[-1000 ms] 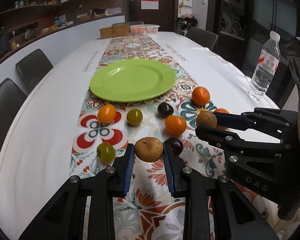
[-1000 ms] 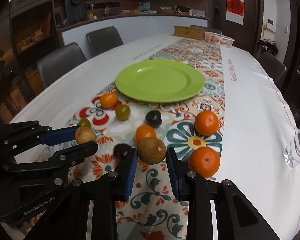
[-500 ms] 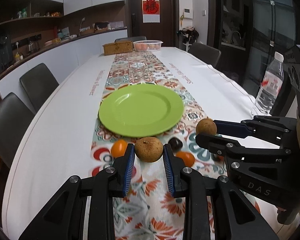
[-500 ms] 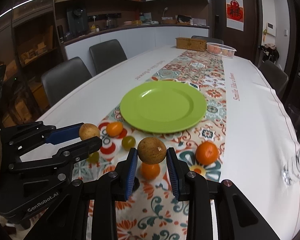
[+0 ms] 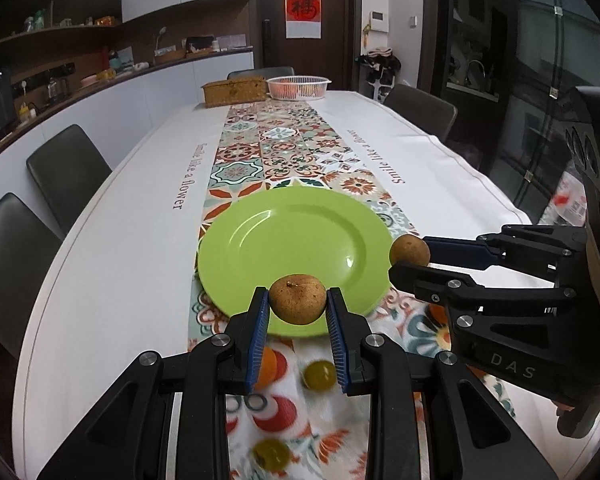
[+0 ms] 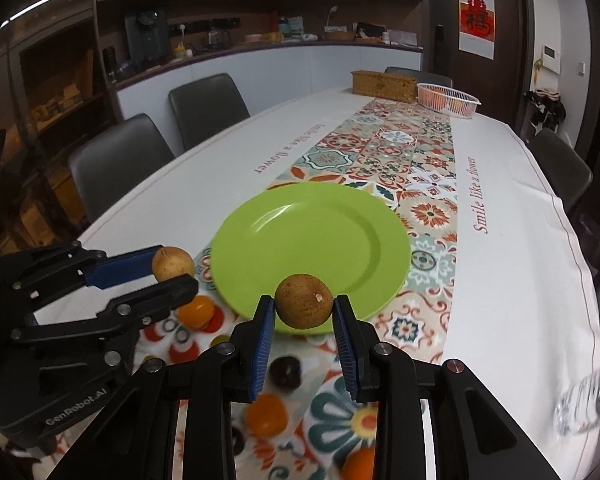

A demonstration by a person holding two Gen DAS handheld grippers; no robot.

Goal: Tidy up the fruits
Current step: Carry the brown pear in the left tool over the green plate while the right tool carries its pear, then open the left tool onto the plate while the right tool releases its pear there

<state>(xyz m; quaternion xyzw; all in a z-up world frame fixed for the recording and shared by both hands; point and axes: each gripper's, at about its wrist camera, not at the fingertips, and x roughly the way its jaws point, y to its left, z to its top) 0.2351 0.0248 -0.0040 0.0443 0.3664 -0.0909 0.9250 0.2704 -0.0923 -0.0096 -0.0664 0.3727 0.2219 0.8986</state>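
Left claw (image 5: 298, 307) grips brown fruit (image 5: 297, 299) | right claw (image 6: 304, 307) likewise, fruit (image 6: 303, 300) | plate (image 5: 292, 248) bare | others unsorted on surface (image 5: 112, 264)

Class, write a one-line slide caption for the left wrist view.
Left gripper holds a round brown fruit over the green plate's near rim.

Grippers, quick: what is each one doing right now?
Left gripper: closed on a brown fruit, near the green plate.
Right gripper: closed on another brown fruit.

Dim room, fisheye edges, blurred foreground
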